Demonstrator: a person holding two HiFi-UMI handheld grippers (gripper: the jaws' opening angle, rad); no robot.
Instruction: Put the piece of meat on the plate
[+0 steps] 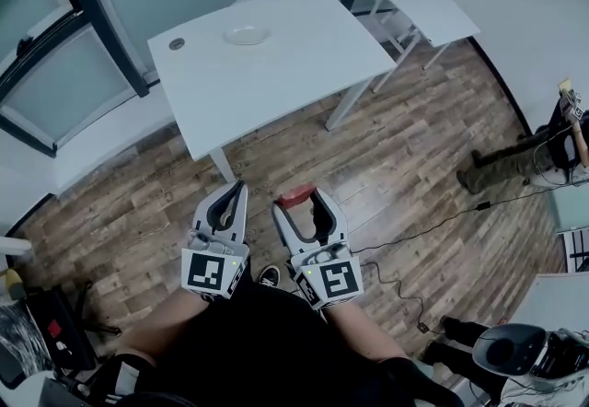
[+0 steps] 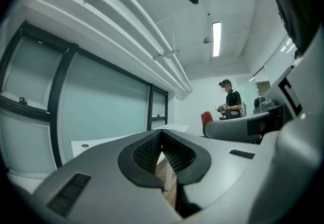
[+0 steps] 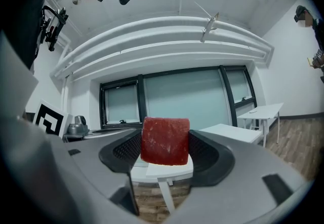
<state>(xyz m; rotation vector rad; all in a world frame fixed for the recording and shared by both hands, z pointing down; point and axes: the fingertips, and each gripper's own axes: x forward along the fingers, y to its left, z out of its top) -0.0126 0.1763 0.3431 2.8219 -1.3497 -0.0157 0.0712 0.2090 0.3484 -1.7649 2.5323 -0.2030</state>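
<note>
Head view shows the white tabletop ahead with the plate near its far edge, while the right claw, well short of it, grips the piece of meat ready for carrying, and the left claw is clenched empty, likely unneeded.

bright, even indoor light. a ceiling strip light glows white in the left gripper view. soft sheen lies on the wooden floor, with a faint shadow under the table. both gripper views bow hard at the rims, corners black. the piece of meat is sharp.
</note>
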